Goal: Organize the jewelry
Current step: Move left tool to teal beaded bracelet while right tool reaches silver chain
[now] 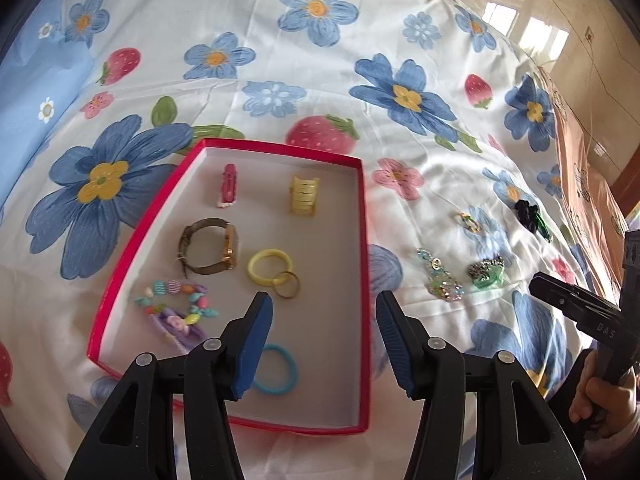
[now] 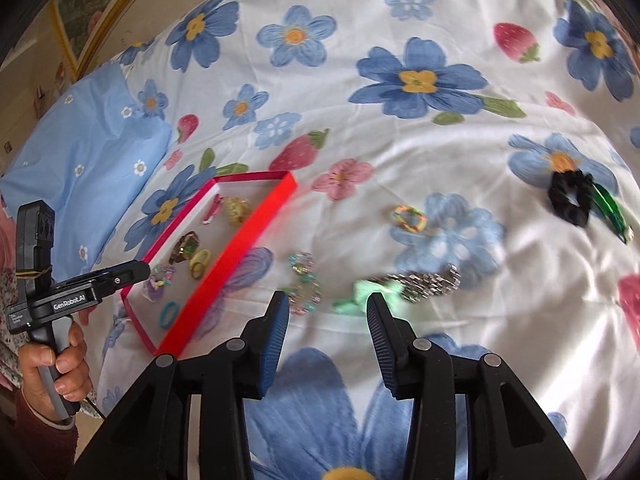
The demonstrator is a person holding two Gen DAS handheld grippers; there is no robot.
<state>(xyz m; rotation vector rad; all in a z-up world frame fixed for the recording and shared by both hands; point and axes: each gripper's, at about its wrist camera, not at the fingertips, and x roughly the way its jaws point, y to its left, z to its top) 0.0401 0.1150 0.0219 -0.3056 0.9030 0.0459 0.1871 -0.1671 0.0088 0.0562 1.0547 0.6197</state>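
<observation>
A red-rimmed tray [image 1: 362, 240] lies on the floral bedsheet and holds a pink clip [image 1: 229, 185], a yellow claw clip [image 1: 304, 195], a watch [image 1: 212, 247], a yellow ring [image 1: 269, 266], two thin rings [image 1: 286, 284], a bead bracelet [image 1: 176, 304] and a blue hair tie [image 1: 276, 370]. My left gripper [image 1: 324, 312] is open and empty above the tray's near right part. My right gripper [image 2: 327, 314] is open and empty above the sheet, just short of a green bow with a silver chain [image 2: 404, 284] and a sparkly bead bracelet [image 2: 304, 284]. The tray also shows in the right wrist view [image 2: 240, 244].
A small multicoloured ring [image 2: 409, 218] and a black scrunchie [image 2: 570, 196] with a green clip [image 2: 612, 210] lie farther out on the sheet. A blue pillow [image 2: 80, 168] is at the left. The bed edge and floor are at the far right in the left wrist view.
</observation>
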